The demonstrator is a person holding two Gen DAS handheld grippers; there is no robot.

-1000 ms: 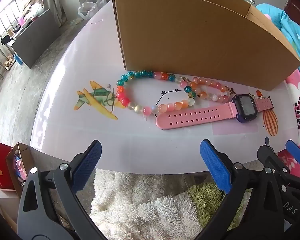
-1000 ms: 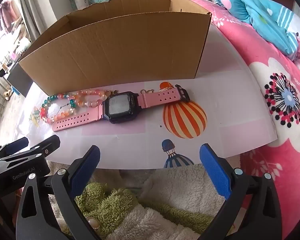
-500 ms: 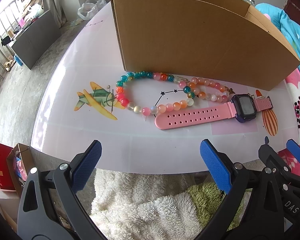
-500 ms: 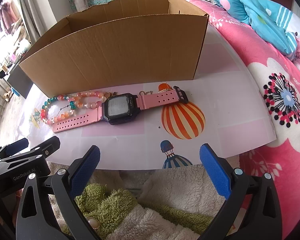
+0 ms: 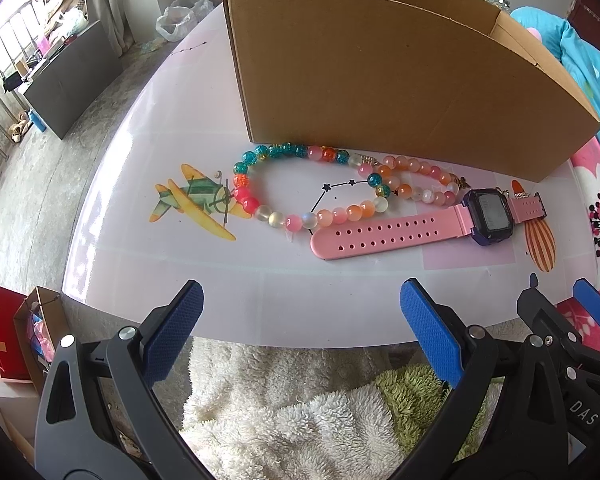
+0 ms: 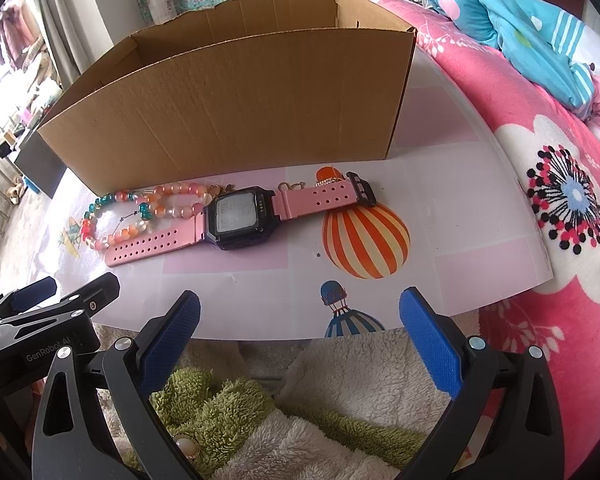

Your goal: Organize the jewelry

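A pink-strapped digital watch [image 5: 488, 216] [image 6: 236, 216] lies flat on the white table [image 5: 180, 272] in front of an open cardboard box [image 5: 380, 80] [image 6: 240, 112]. Left of the watch lies a multicoloured bead bracelet [image 5: 268, 212] [image 6: 96, 216], overlapping a smaller orange-pink bead bracelet [image 5: 420, 176] [image 6: 176, 200]. My left gripper [image 5: 300, 324] hangs open off the table's near edge, below the bracelets. My right gripper [image 6: 300, 320] is open too, near the edge below the watch. Nothing is held by either.
The table carries printed plane [image 5: 196, 200] and balloon [image 6: 364, 240] pictures. A pink flowered blanket [image 6: 560, 200] lies to the right. Fluffy white and green fabric [image 6: 260, 420] is below both grippers. Paper bags [image 5: 16, 332] stand on the floor at left.
Both grippers have drifted slightly; the table items sit a little lower and nearer in the views. Nothing was grasped or moved.
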